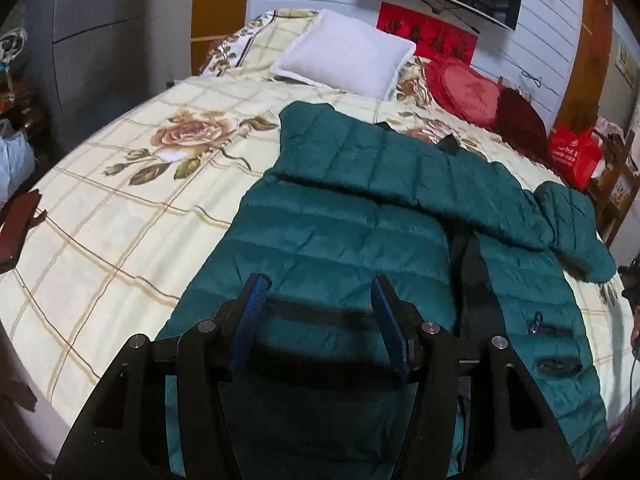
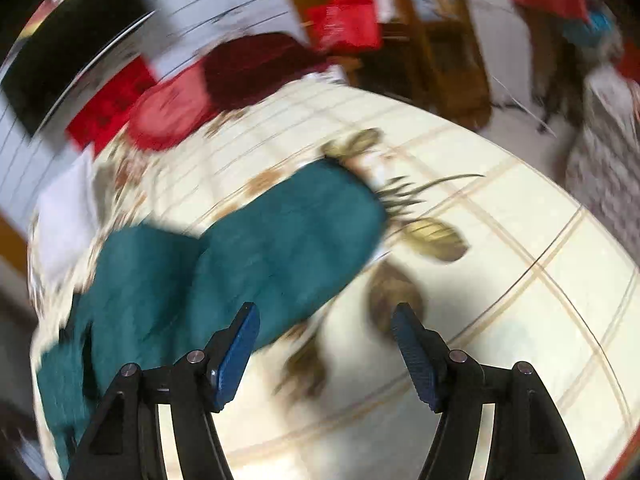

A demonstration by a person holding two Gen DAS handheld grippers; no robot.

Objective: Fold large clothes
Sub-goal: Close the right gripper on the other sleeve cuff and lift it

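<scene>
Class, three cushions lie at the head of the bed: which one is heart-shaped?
The bright red cushion, between the white rectangular pillow and the dark maroon cushion.

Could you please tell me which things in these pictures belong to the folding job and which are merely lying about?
Belong to the job:
teal puffer jacket
left gripper
right gripper
bed, the folding surface

Lying about:
white pillow
red heart cushion
dark red cushion
red bag

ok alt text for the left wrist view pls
A teal puffer jacket lies open on a floral checked bedspread, one sleeve folded across its chest. The left gripper hovers open over its lower half; a white pillow and red cushions lie beyond.
</scene>
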